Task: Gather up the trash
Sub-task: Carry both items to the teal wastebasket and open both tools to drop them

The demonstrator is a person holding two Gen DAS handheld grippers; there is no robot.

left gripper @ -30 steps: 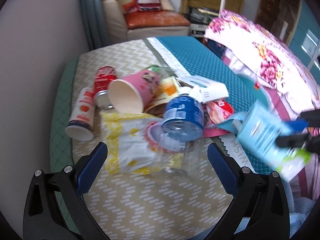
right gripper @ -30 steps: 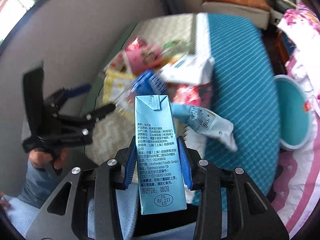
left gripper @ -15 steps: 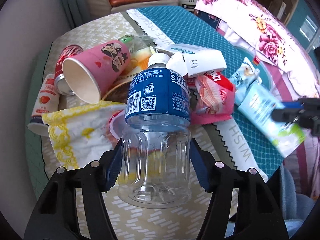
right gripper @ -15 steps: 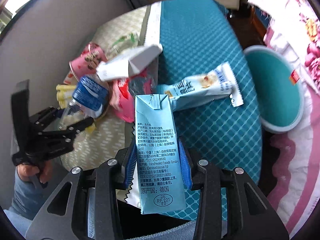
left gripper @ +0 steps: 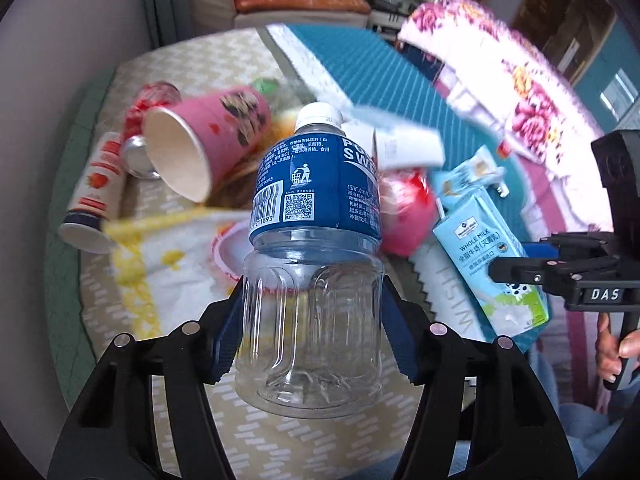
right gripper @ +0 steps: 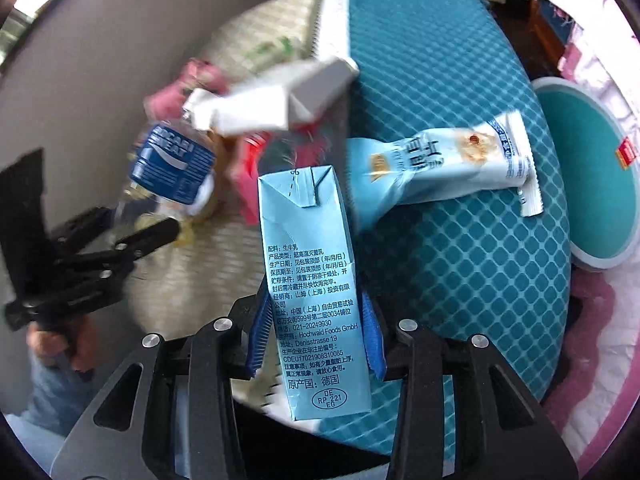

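My left gripper [left gripper: 312, 328] is shut on an empty clear plastic bottle [left gripper: 312, 240] with a blue label and white cap, held above the table; it also shows in the right wrist view [right gripper: 172, 172]. My right gripper [right gripper: 316, 332] is shut on a light blue milk carton [right gripper: 312, 280], also visible at the right of the left wrist view [left gripper: 488, 252]. On the table lies a trash pile: a pink paper cup [left gripper: 204, 136], a red can [left gripper: 148, 100], a white and red tube [left gripper: 96, 196], a yellow-white wrapper [left gripper: 168, 256], a red packet [left gripper: 404, 208], a white carton [right gripper: 272, 100] and a light blue snack wrapper [right gripper: 448, 168].
The round table has a beige patterned cloth [left gripper: 280, 432] and a teal cloth [right gripper: 440, 260]. A teal round bin [right gripper: 588, 176] stands on the floor at the right. A floral bedspread [left gripper: 520, 92] and a sofa [left gripper: 288, 0] lie beyond.
My left gripper closed on the bottle and lifted it off the pile. My right gripper, still holding the carton, swung right over the teal cloth toward the bin side.
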